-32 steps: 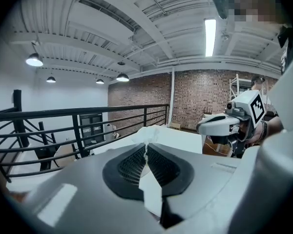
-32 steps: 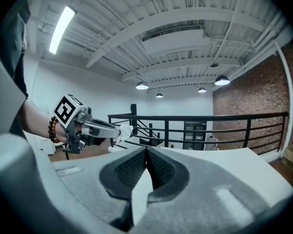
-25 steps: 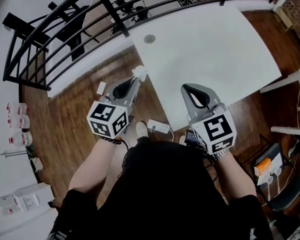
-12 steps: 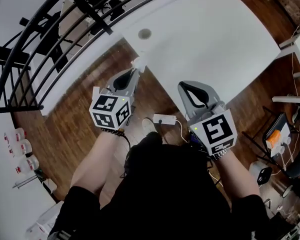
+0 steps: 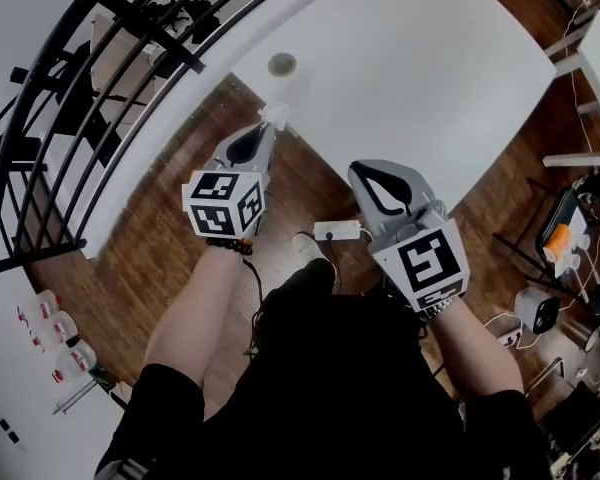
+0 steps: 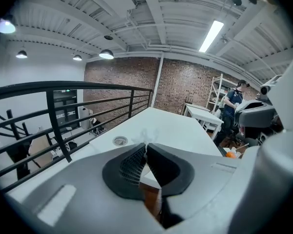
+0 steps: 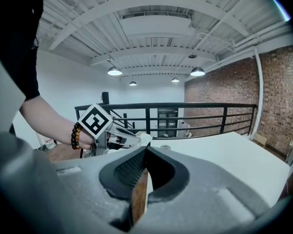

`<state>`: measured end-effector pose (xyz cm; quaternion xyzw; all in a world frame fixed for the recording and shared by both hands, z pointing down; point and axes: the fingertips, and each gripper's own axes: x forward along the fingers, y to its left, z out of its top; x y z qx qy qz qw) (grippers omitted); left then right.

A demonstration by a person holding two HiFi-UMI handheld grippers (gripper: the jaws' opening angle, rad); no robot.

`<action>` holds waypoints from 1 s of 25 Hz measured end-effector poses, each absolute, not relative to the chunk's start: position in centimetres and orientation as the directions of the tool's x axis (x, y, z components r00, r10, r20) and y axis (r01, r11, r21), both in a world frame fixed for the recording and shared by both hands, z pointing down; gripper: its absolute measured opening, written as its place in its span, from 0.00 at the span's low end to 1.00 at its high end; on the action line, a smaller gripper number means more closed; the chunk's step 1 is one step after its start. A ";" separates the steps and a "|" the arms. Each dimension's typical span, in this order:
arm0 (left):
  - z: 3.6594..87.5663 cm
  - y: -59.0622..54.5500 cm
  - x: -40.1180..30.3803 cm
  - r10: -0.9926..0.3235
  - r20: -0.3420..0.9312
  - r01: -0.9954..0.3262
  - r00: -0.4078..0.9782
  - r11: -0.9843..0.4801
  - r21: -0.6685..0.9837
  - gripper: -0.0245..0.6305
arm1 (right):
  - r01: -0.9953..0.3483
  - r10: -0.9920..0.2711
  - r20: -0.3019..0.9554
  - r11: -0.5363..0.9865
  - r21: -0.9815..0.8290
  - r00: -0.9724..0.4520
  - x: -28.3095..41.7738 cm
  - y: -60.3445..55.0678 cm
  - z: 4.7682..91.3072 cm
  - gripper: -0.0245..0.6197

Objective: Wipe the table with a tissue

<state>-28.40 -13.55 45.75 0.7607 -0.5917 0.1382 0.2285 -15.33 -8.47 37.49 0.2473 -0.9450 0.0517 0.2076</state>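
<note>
My left gripper point(image 5: 271, 125) is shut on a small crumpled white tissue point(image 5: 277, 114), held in the air just off the near corner of the white table point(image 5: 420, 78). In the left gripper view the tissue point(image 6: 146, 136) sticks out past the closed tips of the left gripper point(image 6: 146, 146), with the table point(image 6: 171, 130) beyond. My right gripper point(image 5: 359, 172) hovers beside the table's near edge, shut with nothing in it. The right gripper view shows its jaws point(image 7: 146, 151) pressed together, and the left gripper point(image 7: 115, 135) with the tissue point(image 7: 145, 139) off to the left.
A round grommet point(image 5: 281, 65) sits in the table near the corner. A black railing point(image 5: 90, 88) runs along the left. A white power strip point(image 5: 337, 231) lies on the wooden floor below. White shelving point(image 5: 590, 88) stands at right. A person point(image 6: 232, 106) stands far off.
The table has come closer in the head view as I stepped forward. Both grippers kept their pose, the left one still holding the tissue by the table corner.
</note>
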 end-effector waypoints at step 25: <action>56.8 -19.9 -31.9 -0.724 0.646 -0.969 0.241 -0.220 0.115 0.08 | -0.573 -0.493 0.483 0.819 -0.022 -0.724 -17.1 -8.3 42.0 0.03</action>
